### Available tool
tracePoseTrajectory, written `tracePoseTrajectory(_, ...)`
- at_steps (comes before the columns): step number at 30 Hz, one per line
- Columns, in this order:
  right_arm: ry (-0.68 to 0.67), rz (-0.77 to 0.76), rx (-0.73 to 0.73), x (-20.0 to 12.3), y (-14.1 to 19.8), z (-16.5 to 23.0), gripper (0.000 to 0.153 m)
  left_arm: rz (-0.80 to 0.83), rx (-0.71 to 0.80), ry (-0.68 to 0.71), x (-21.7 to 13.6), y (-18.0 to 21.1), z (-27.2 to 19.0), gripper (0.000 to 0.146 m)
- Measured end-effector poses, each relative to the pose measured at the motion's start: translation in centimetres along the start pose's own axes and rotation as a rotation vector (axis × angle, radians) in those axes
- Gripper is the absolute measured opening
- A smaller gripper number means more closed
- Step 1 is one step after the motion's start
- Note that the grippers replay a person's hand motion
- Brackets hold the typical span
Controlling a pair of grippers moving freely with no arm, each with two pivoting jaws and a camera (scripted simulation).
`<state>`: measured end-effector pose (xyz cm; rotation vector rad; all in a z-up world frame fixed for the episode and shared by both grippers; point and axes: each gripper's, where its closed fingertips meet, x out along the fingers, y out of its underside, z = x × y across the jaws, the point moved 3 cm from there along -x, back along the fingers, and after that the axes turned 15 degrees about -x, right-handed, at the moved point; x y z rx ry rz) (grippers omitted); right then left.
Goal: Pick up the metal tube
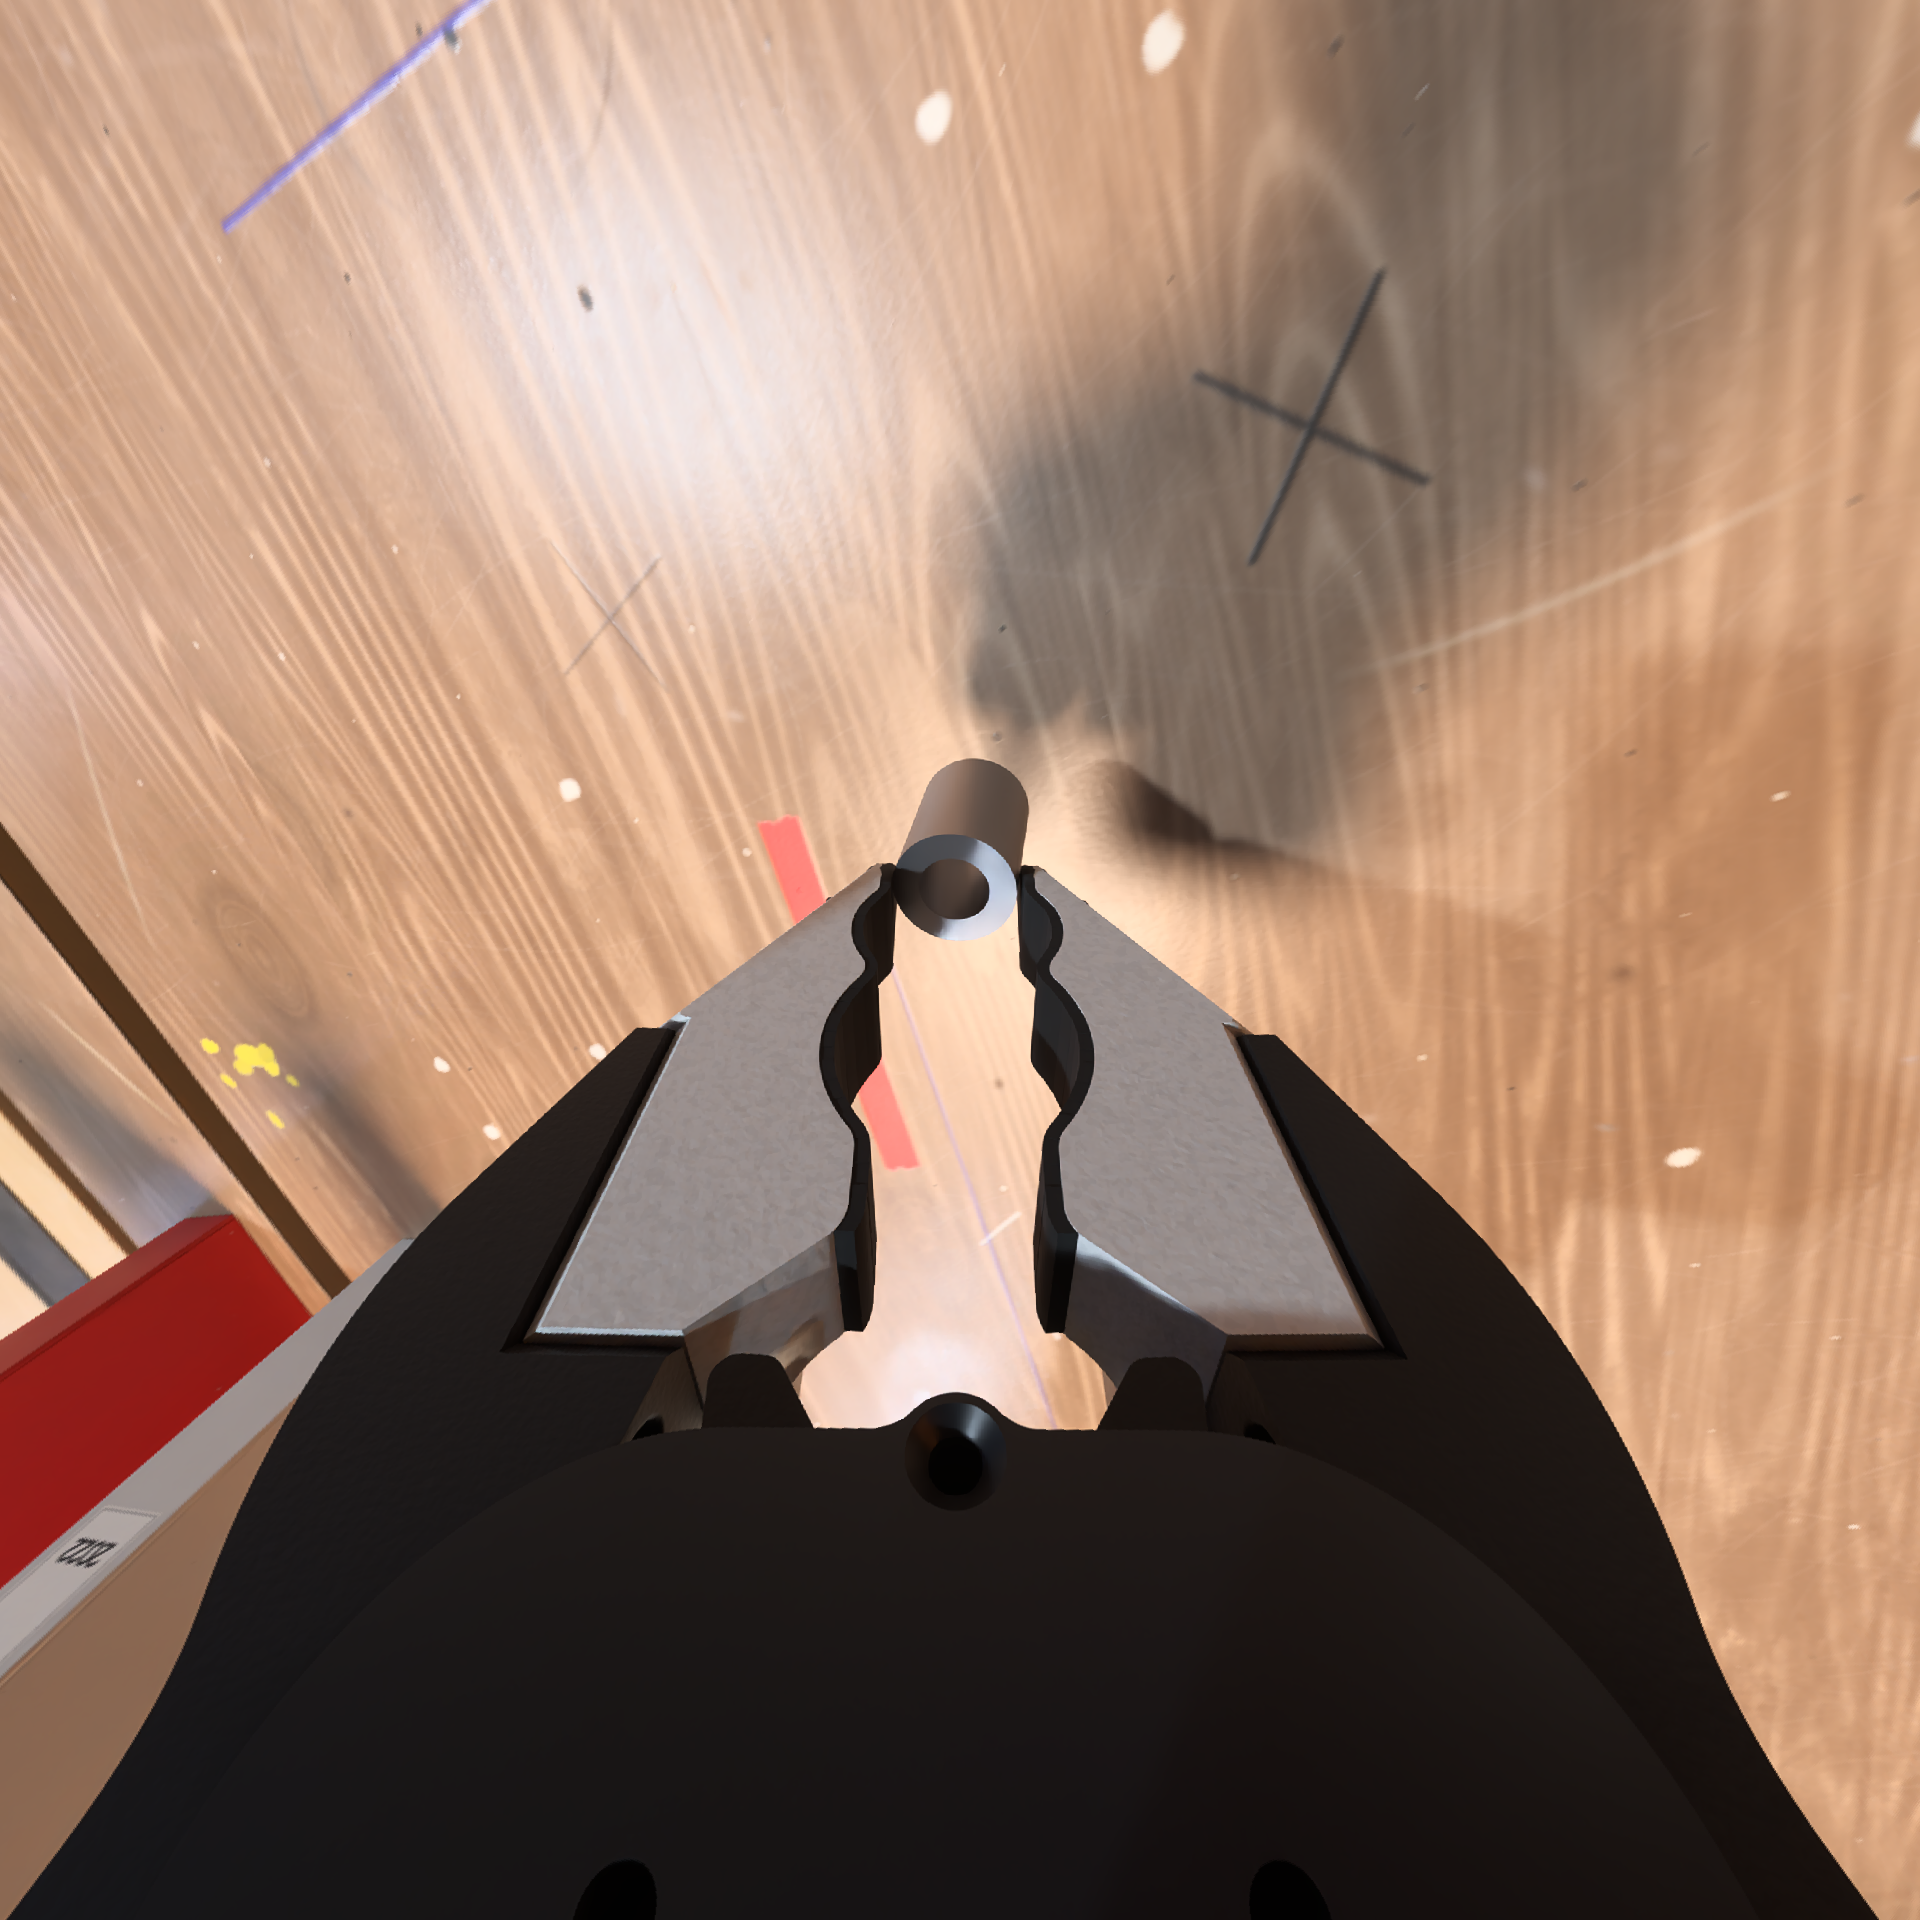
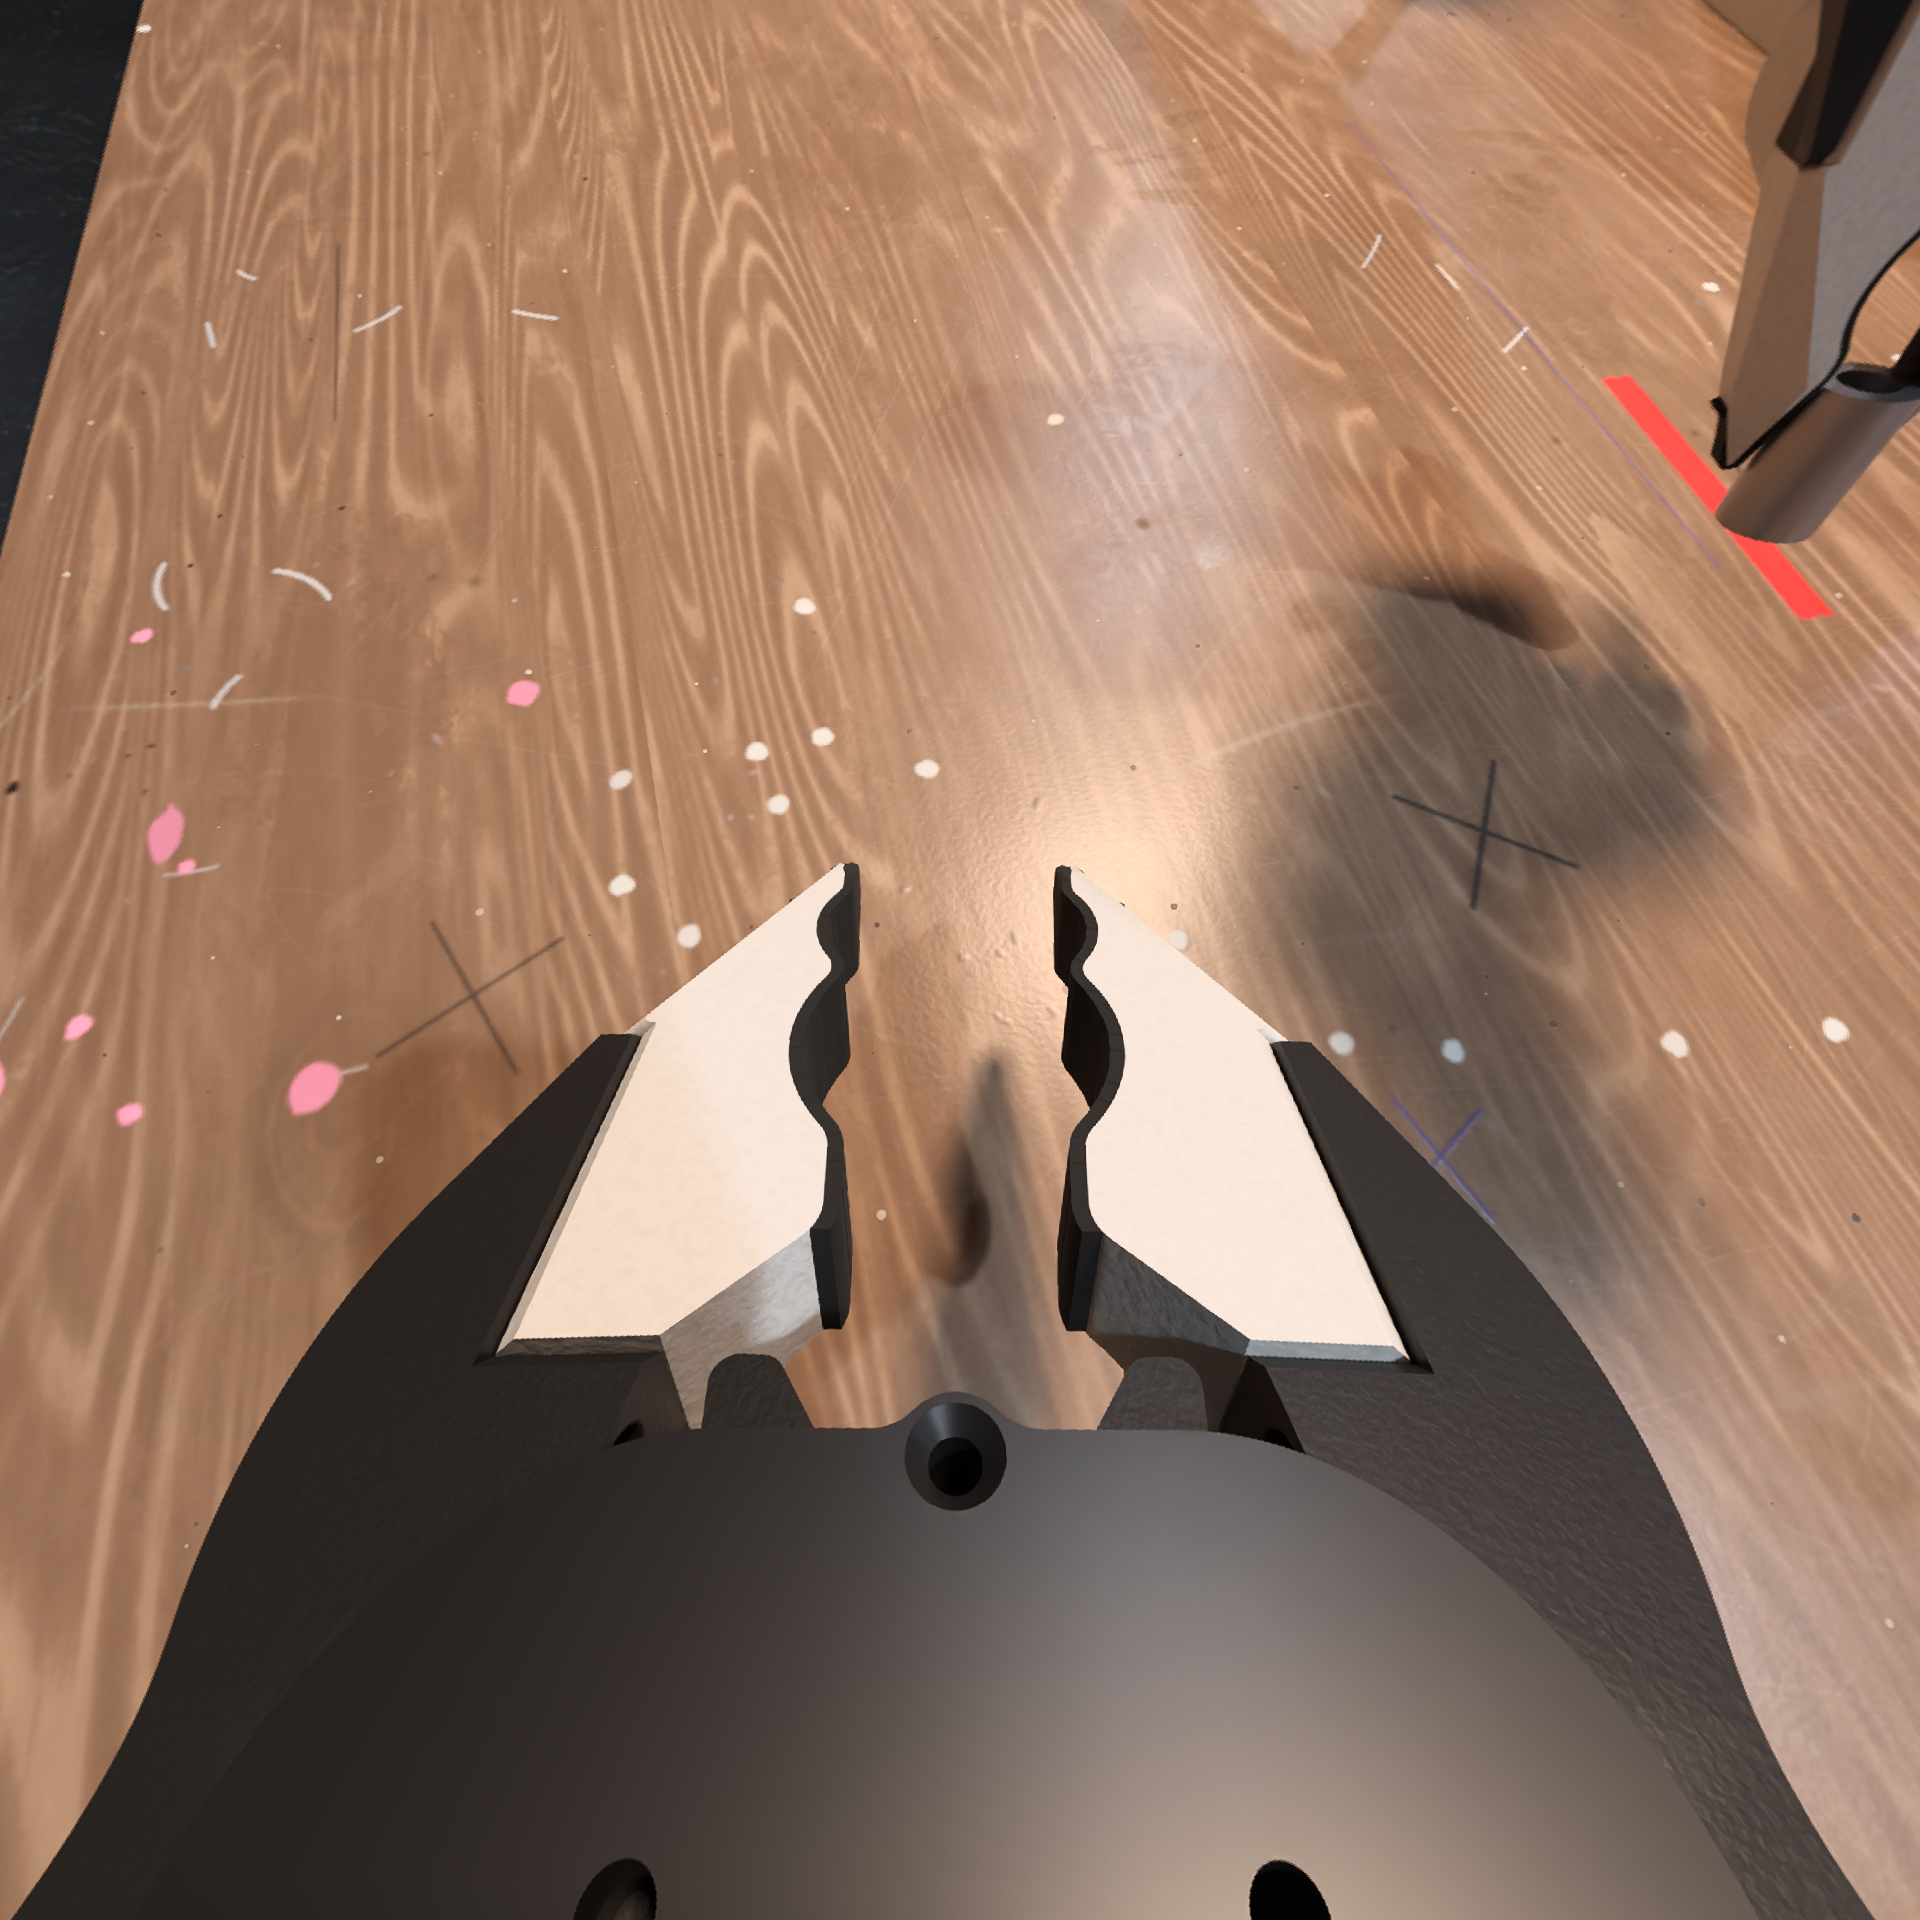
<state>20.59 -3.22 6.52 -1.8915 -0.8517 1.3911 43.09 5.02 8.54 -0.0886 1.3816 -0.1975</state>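
Wide wooden table (image 2: pixel 727 312), pale brown with wavy grain, filling both views. Scattered over it: white (image 2: pixel 925 769) and pink paint flecks (image 2: pixel 312 1086), thin pencilled crosses (image 2: pixel 1486 831), a strip of red tape (image 2: pixel 1714 499).

At the lower left of the left wrist view, past the table's dark edge: a red box (image 1: pixel 135 1340) and part of a grey box with a small label, both out of the way.

Right gripper (image 2: pixel 956 878) hovering over bare wood near the middle of the table, fingers parted with a clear gap and nothing between them. Idle, probably held back so as not to crowd the other gripper.

Left gripper (image 1: pixel 956 883) pointing steeply down toward the table, fingertips closed around the top end of the metal tube (image 1: pixel 961 842). Tube short, grey, hollow, seen end-on as a ring with a dark bore. Pinched in the outermost notch of the wavy finger pads, which likely keeps a round thing from rolling sideways. Body of the tube running away from the camera toward the wood below.

In the right wrist view, the same left gripper at the far right edge, with the tube (image 2: pixel 1797 468) hanging at a slant from its tips, above the red tape. Lower end close to the table; whether touching or just clear, impossible to tell. A dark soft shadow (image 2: pixel 1507 717) on the wood nearby hints at a small lift.

Grip right at the tube's end rather than its middle, so some swing or slip seems possible.
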Motion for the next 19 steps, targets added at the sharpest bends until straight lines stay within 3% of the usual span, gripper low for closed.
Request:
tracePoseTrajectory(11, 0.051, -0.029, 0.021, -0.5, -0.4, -0.8, 0.037, -0.174, -0.131, 0.097, -2.8, -1.3, -4.5, 0.023)
tracePoseTrajectory(19, 0.172, -0.152, 0.187, -2.0, -1.1, -3.3, 0.037, -0.265, -0.148, 0.156, -4.6, -2.5, -8.3, 0.023)
